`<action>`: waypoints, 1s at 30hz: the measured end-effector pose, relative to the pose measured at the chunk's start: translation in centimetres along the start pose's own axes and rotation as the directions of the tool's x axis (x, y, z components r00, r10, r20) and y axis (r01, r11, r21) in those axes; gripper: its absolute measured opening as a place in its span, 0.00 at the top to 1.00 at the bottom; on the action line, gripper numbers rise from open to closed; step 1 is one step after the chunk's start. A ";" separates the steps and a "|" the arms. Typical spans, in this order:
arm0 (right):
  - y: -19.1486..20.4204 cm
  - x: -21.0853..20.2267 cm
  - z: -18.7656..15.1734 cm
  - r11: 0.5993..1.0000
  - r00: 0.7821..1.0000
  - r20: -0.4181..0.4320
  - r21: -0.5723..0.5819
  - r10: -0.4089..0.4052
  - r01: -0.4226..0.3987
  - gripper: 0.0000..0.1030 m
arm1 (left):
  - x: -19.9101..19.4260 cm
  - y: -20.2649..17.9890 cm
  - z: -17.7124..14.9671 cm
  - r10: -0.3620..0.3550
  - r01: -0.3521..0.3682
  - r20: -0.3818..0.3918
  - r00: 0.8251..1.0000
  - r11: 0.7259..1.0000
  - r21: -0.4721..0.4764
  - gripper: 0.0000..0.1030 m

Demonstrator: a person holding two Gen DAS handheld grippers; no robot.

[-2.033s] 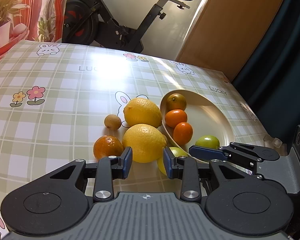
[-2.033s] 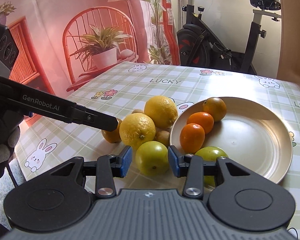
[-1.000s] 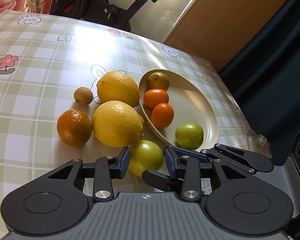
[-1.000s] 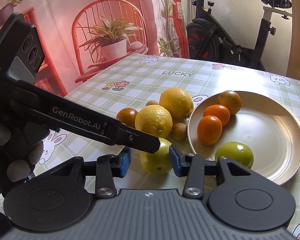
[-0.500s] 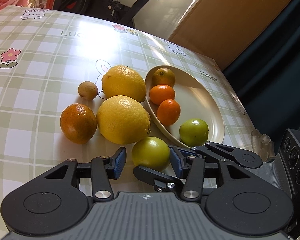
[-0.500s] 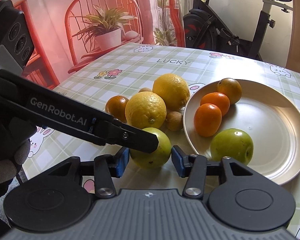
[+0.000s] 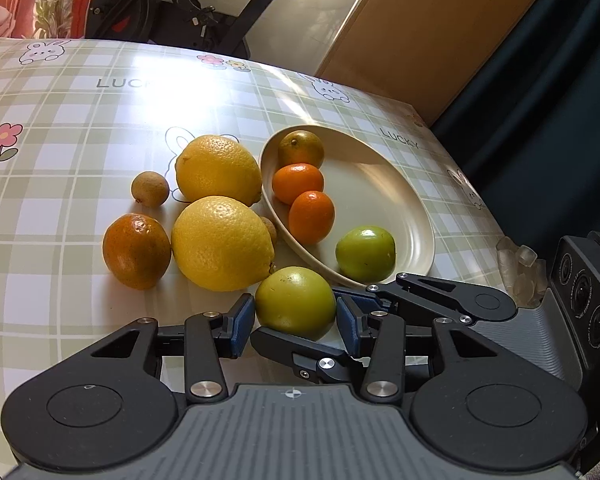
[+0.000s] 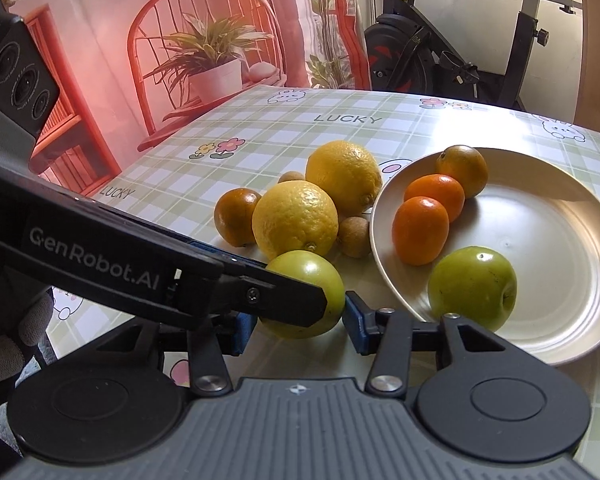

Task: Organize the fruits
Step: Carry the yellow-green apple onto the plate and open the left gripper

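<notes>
A green fruit (image 7: 295, 302) (image 8: 308, 280) lies on the checked tablecloth just outside the beige plate (image 7: 396, 200) (image 8: 548, 236). My left gripper (image 7: 296, 322) is open, its blue pads on either side of this fruit. My right gripper (image 8: 296, 322) is open around the same fruit from another side. The two grippers cross at the fruit. The plate holds a second green fruit (image 7: 365, 254) (image 8: 472, 288), two small oranges (image 7: 298, 182) (image 7: 311, 216) and a brownish orange (image 7: 300, 149).
Two large lemons (image 7: 218, 170) (image 7: 222, 242), a dark orange (image 7: 137, 250) and two small brown fruits (image 7: 150, 189) (image 8: 354, 236) lie left of the plate. An exercise bike (image 7: 204, 8) stands beyond the table's far edge. Clear plastic pieces (image 7: 518, 264) sit at the right edge.
Both grippers have come in around the green fruit on the cloth and now flank it closely. The fruits have not moved.
</notes>
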State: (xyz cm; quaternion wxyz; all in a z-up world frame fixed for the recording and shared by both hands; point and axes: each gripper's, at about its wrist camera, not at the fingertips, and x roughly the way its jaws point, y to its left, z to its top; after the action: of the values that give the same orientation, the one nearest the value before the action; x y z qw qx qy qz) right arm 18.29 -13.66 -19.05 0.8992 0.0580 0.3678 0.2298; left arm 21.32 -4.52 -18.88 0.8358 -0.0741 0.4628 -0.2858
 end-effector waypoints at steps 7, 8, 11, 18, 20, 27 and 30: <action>-0.4 -1.9 0.5 1.000 0.998 0.055 0.015 -0.007 0.006 0.52 | -0.7 -2.5 1.3 0.017 -0.020 0.037 0.999 0.997 0.077 0.54; -0.5 -2.2 0.6 1.000 0.998 0.066 0.018 -0.010 0.009 0.52 | -0.8 -2.8 1.6 0.017 -0.020 0.043 0.999 0.996 0.088 0.54; -1.0 -3.0 1.2 1.000 0.996 0.089 0.010 -0.016 0.016 0.52 | -0.9 -4.2 2.7 0.013 -0.021 0.066 0.998 0.992 0.125 0.54; -4.1 -5.4 3.5 0.999 0.986 0.158 0.016 -0.042 0.040 0.52 | 0.4 -7.4 5.6 -0.003 -0.022 0.121 0.993 0.979 0.202 0.54; -5.0 -5.7 4.2 0.998 0.984 0.171 0.026 -0.054 0.050 0.52 | 1.1 -7.8 6.4 -0.009 -0.015 0.117 0.993 0.978 0.207 0.54; -8.4 -5.3 5.3 0.995 0.980 0.176 0.059 -0.093 0.084 0.52 | 4.6 -8.2 8.8 -0.014 -0.003 0.080 0.997 0.978 0.209 0.54; -9.6 -4.7 5.4 0.992 0.980 0.166 0.079 -0.109 0.097 0.52 | 6.2 -8.0 9.4 -0.010 -0.001 0.058 0.998 0.981 0.193 0.54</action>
State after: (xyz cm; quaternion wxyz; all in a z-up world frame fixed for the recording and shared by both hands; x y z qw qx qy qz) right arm 22.61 -24.00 -14.79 0.9354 0.0900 0.3001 0.1641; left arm 28.21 -15.83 -15.06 0.8517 -0.0021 0.4079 -0.3290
